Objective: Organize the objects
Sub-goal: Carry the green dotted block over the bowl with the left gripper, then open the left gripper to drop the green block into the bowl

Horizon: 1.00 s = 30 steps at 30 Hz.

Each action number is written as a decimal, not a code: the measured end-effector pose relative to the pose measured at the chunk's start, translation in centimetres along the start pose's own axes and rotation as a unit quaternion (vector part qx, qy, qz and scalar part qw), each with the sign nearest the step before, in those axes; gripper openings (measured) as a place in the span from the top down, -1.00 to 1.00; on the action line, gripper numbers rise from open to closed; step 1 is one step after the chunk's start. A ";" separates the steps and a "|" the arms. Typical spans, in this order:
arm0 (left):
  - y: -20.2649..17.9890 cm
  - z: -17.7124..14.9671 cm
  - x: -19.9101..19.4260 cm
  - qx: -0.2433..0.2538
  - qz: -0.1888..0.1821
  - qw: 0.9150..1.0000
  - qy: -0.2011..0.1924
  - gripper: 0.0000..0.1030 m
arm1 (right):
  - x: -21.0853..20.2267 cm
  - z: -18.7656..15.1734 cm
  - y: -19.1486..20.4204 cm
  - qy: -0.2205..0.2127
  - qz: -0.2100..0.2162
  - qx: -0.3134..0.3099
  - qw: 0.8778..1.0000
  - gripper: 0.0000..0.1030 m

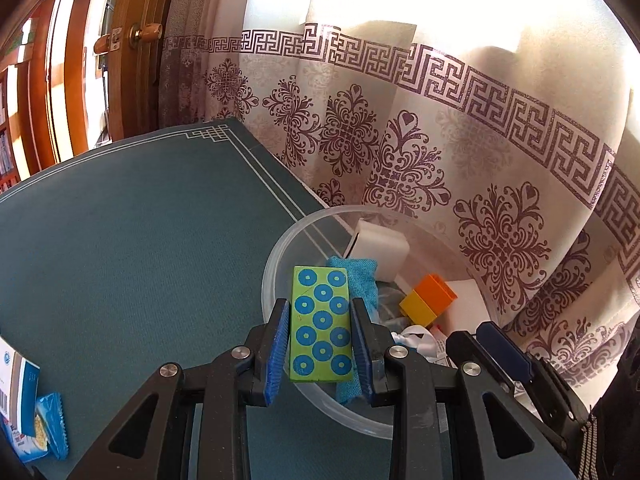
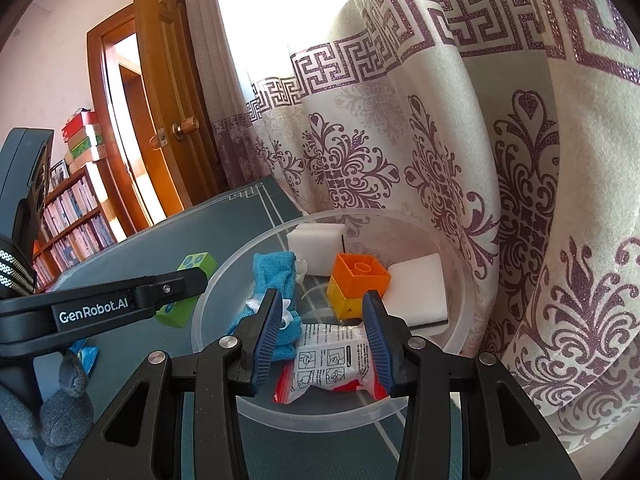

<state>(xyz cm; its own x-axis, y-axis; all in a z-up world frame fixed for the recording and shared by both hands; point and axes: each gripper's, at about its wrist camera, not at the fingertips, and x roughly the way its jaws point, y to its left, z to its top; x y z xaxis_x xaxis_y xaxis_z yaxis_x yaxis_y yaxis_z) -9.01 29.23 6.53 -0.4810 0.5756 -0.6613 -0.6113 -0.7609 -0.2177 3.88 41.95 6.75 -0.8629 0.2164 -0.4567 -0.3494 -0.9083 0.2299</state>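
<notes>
Indoors, beside a patterned curtain, the left hand-held gripper clamps a green block with blue dots between its blue pads, holding it at the near rim of a clear plastic bowl that stands on a teal-covered worktop. From the right wrist view the same block shows beside the bowl's left wall, carried by a black arm marked GenRobot.AI. The right hand-held gripper is closed on a white printed packet with red edges, which hangs low inside the near part of the bowl. Already in the bowl lie a blue cloth at the left, an orange brick stacked on a yellow brick in the middle, a white box at the back and a white sponge-like pad at the right. On the worktop at the lower left of the left wrist view sit a blue snack packet and, touching it, a white and blue box. A wooden door with a round knob stands open behind the worktop, and a bookshelf fills the room's far left. A grey gloved hand shows at the lower left of the right wrist view.
</notes>
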 end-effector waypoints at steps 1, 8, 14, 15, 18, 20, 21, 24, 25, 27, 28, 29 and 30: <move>0.0 0.1 0.2 -0.002 -0.003 1.000 -0.001 0.33 | 0.0 0.0 0.0 0.000 0.000 0.000 1.000 0.15; 0.5 -0.2 -0.2 -0.012 0.001 1.000 -0.013 -0.16 | 0.1 0.0 0.0 0.002 0.001 0.002 1.000 0.15; 0.7 -0.8 -0.9 -0.009 0.018 1.000 -0.014 -0.20 | 0.1 0.0 0.0 0.002 0.000 0.000 1.000 0.15; 0.7 -0.9 -1.0 -0.008 0.021 1.000 -0.015 -0.28 | 0.1 0.0 0.0 0.002 0.000 0.001 1.000 0.16; 0.5 -1.3 -1.6 -0.002 0.031 0.999 -0.021 -0.49 | 0.1 0.0 0.0 0.001 0.000 0.000 1.000 0.15; 0.5 -1.6 -2.1 0.003 0.039 0.999 -0.024 -0.56 | 0.1 0.0 0.0 0.001 0.000 0.000 1.000 0.15; 0.5 -1.7 -2.3 0.004 0.042 0.999 -0.026 -0.61 | 0.1 0.0 0.0 0.001 0.000 0.000 1.000 0.15; 0.5 -2.1 -3.0 0.007 0.049 0.998 -0.028 -0.72 | 0.1 -0.1 0.0 0.000 0.000 -0.001 1.000 0.15; 0.6 -2.3 -3.2 0.006 0.052 0.998 -0.029 -0.75 | 0.1 -0.1 0.0 -0.001 0.000 -0.001 1.000 0.15; 0.8 -2.5 -3.6 0.003 0.057 0.998 -0.029 -0.80 | 0.1 -0.1 0.0 0.000 -0.001 -0.001 1.000 0.15; 1.0 -2.6 -3.8 0.000 0.059 0.998 -0.030 -0.83 | 0.1 -0.2 0.0 0.000 -0.001 -0.001 1.000 0.15; 1.2 -2.7 -4.0 -0.003 0.060 0.998 -0.029 -0.84 | 0.2 -0.1 0.0 0.000 -0.002 -0.001 1.000 0.15; 1.3 -2.8 -4.1 -0.005 0.062 0.998 -0.029 -0.84 | 0.2 -0.1 0.0 0.000 -0.002 -0.001 1.000 0.15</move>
<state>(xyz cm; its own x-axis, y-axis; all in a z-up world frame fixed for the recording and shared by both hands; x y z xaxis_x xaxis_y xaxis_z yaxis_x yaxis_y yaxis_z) -6.11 25.01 6.97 -0.5880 0.4926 -0.6416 -0.5384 -0.8303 -0.1440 3.77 41.93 6.55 -0.8614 0.2203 -0.4576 -0.3525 -0.9080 0.2264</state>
